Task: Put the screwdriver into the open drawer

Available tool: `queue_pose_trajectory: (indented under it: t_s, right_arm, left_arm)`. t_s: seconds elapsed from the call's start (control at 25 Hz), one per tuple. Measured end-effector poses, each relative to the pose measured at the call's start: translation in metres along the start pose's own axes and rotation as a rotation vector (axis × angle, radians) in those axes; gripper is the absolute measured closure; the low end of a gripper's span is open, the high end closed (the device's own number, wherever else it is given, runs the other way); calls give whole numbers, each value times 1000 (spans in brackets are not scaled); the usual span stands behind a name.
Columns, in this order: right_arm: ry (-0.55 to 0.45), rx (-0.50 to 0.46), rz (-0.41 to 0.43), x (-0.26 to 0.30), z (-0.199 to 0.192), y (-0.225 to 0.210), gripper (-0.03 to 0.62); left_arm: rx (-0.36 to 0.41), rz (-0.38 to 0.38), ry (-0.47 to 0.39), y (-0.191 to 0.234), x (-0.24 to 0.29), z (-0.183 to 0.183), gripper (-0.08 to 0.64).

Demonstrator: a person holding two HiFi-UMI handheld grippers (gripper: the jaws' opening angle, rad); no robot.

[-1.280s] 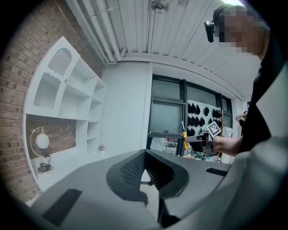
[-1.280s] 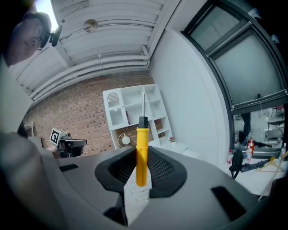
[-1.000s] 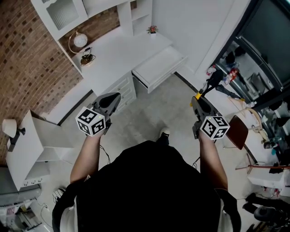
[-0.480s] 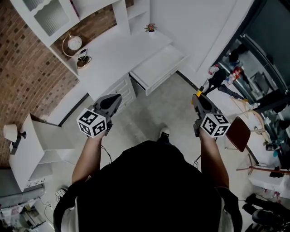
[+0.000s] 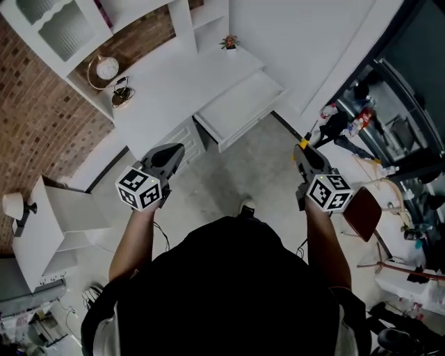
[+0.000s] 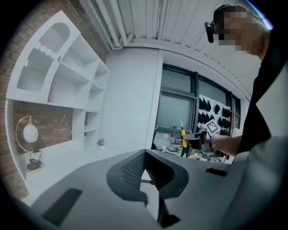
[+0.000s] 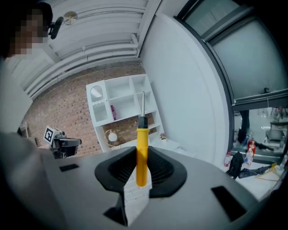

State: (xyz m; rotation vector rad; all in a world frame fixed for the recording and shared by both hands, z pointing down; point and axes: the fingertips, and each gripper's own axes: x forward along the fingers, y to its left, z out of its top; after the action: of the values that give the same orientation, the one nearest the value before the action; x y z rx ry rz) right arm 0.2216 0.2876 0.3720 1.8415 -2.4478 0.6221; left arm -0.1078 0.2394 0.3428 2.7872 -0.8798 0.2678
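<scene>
Right tongs (image 7: pixel 141 167) clamp yellow-handled metal screwdriver (image 7: pixel 142 141) upright; left tongs (image 6: pixel 145 174) pinched together, empty; white open drawer (image 5: pixel 240 108) well apart.

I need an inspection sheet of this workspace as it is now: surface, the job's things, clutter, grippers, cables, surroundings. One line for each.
Surface: white desk, mostly bare.
Job's things: screwdriver, yellow handle, upright in the right gripper; open drawer pulled out of the desk, nothing seen inside.
Clutter: clock and small plant on the desk; mixed items at the far right, too small to name.
Grippers: left gripper shut, nothing between its fingers; right gripper shut on the screwdriver; both apart from the drawer.
Cables: loose wires on the floor, lower left.
Surroundings: brick wall, white shelves, brown stool.
</scene>
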Motion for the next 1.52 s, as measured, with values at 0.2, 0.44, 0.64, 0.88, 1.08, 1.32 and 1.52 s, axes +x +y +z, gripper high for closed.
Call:
queue_pose_trajectory:
  t_s: [0.2,0.44,0.64,0.88,1.08,1.32,1.52]
  right_arm:
    - [10,-5,9,26,12,-20,509]
    - [28,-13,32,50,28,-42,509]
    - [40,-8,44,67,36,-59,509]
    - [52,-4,63,84,41,-73,509]
    - [61,-9,106,98,50,-74,509]
    - [77,-21,125,114,56,-86,509]
    - [96,-40,140,124,59,-93,509]
  left_arm:
    - [-13,15,6,13,26,6,543]
    - [-27,37,1,23,52,17,543]
    - [-38,52,-2,29,71,21,543]
    - [-45,72,5,34,84,24,543]
    - [-49,95,2,43,91,30,543]
    - [-59,107,-12,51,108,34,543]
    - [-70,121,-16,55,118,33,543]
